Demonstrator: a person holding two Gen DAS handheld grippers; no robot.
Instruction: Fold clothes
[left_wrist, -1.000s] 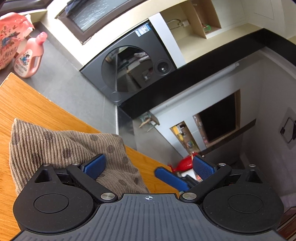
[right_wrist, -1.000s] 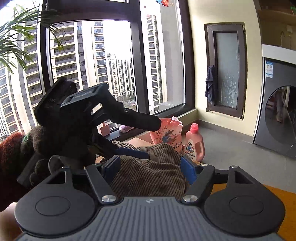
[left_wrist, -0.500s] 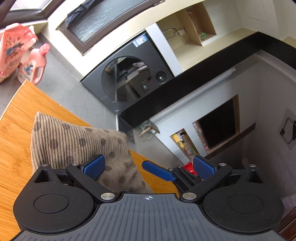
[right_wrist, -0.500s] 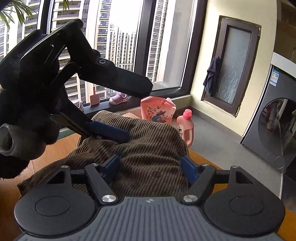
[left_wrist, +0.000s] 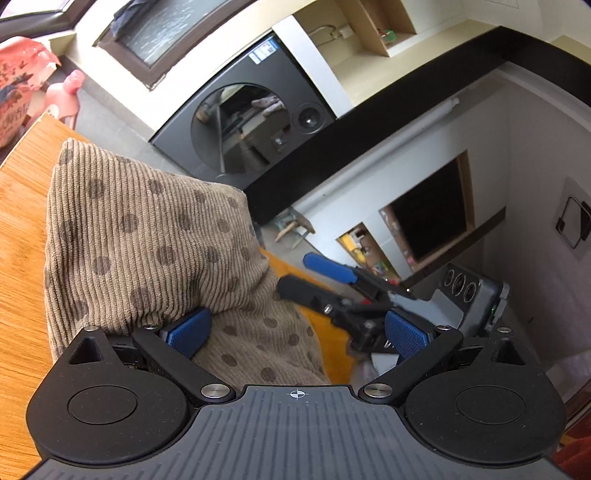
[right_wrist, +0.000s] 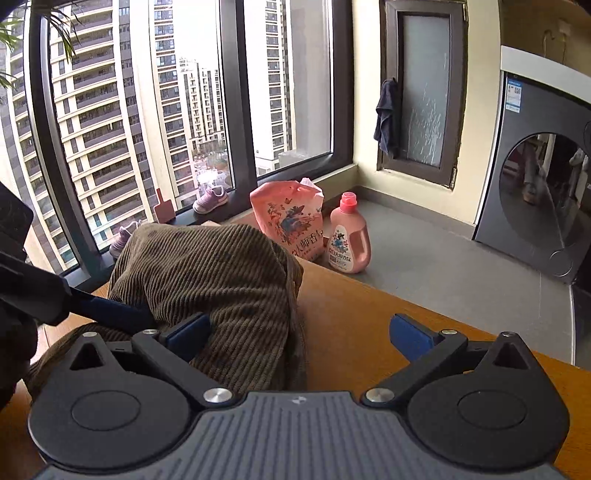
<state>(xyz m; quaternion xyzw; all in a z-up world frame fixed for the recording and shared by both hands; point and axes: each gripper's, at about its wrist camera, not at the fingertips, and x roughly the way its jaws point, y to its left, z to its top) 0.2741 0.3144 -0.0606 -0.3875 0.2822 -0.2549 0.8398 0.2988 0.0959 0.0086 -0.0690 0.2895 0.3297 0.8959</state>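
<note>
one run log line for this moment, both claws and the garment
stage: fold just released | garment: brown corduroy garment bunched on wooden table | left claw: open | right claw: open, jaws just widened, nothing gripped

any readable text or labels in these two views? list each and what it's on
"帅香袋" (partly legible, my best reading): large Chinese characters on the pink refill pouch; smaller print unreadable.
Pink detergent bottle: label carries Chinese characters, too blurred to read.
Washing machine: blue and white sticker with a QR-like code, print too small to read.
Gripper bodies: no text, only a small crosshair mark.
Nothing else legible.
</note>
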